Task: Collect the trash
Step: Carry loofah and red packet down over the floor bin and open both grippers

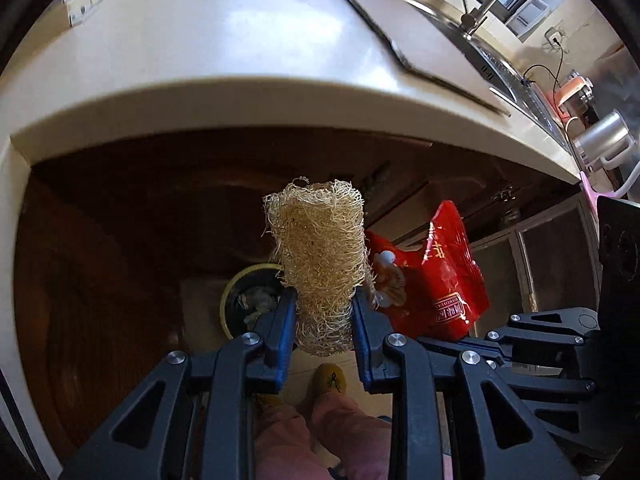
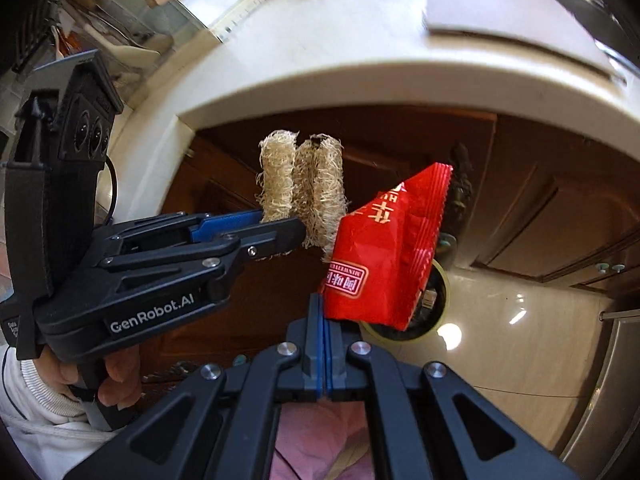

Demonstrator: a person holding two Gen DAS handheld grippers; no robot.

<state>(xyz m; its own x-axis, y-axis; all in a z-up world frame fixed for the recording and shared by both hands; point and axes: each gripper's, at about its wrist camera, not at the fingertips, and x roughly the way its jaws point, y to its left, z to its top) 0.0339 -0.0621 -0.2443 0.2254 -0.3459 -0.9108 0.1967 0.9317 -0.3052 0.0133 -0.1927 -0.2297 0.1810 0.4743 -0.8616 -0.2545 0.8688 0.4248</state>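
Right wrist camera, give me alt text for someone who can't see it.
The right gripper pinches a red wrapper above a trash bin on the floor. Beside it, the left gripper holds a loofah, below a white counter edge and dark wooden cabinets.

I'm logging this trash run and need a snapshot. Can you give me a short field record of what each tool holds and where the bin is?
left tool: shut on loofah scrubber
right tool: shut on red snack wrapper
trash bin: on the floor below both tools, yellow rim, some waste inside
countertop: above and behind the held items
status: neither item dropped yet
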